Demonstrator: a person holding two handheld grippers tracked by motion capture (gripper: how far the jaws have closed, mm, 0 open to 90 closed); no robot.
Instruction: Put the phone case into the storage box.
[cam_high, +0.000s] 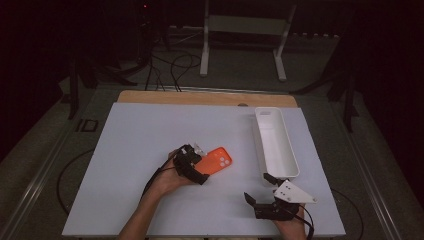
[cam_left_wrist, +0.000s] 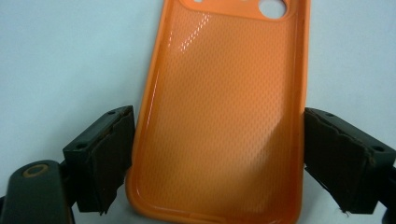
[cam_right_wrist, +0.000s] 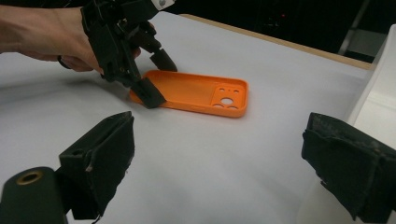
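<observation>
Black jaws of left gripper (cam_left_wrist: 215, 163) straddle near end of orange phone case (cam_left_wrist: 224, 116), pads just beside its long rims, not visibly pressing. Case lies hollow-up on white table (cam_high: 140, 145), mid-table. Likely light, flexible, slick; pinch across rims. Right gripper (cam_right_wrist: 219, 158) released, empty.

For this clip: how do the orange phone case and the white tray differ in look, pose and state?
The orange phone case is flat and shallow, with camera cutouts at one end; the white tray is long, narrow and deep-walled. The phone case lies hollow side up at the table's middle, slanted, while the tray runs lengthwise along the right side. The left gripper straddles the case's near end, jaws at both its long edges; the tray holds nothing. Both rest on the white table.
</observation>
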